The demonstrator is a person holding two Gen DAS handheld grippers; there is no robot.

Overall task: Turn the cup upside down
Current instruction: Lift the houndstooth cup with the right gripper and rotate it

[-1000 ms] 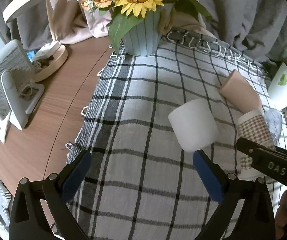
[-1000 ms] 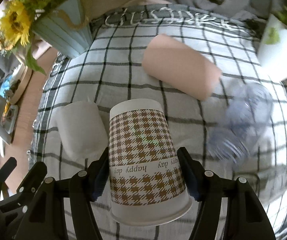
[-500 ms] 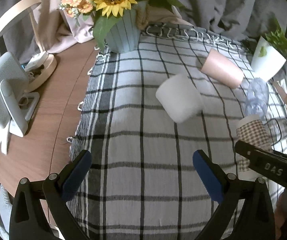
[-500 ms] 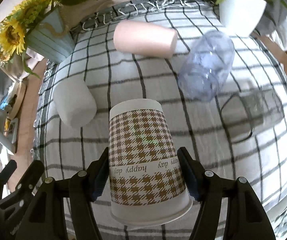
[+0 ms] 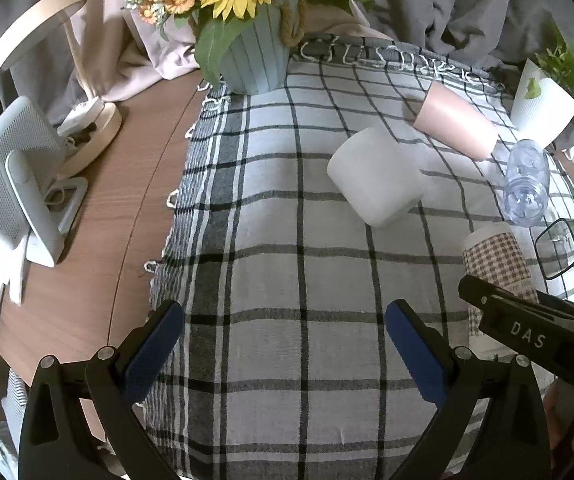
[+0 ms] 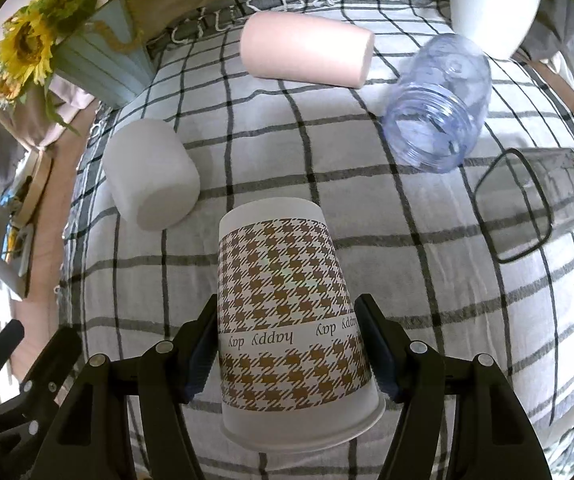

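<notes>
Houndstooth cup (image 6: 287,312) inverted, right gripper (image 6: 293,344) clamping

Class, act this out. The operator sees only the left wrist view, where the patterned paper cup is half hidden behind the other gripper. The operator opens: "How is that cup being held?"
Observer: The right gripper is shut on the houndstooth cup, with one pad pressed on each side.
Operator: Which end faces its camera?
Observer: The wide rim is nearest the right wrist camera and the narrow base points away.
Operator: Is there any print besides the pattern?
Observer: A white band has "happy day" on it, which reads upside down in that view.
</notes>
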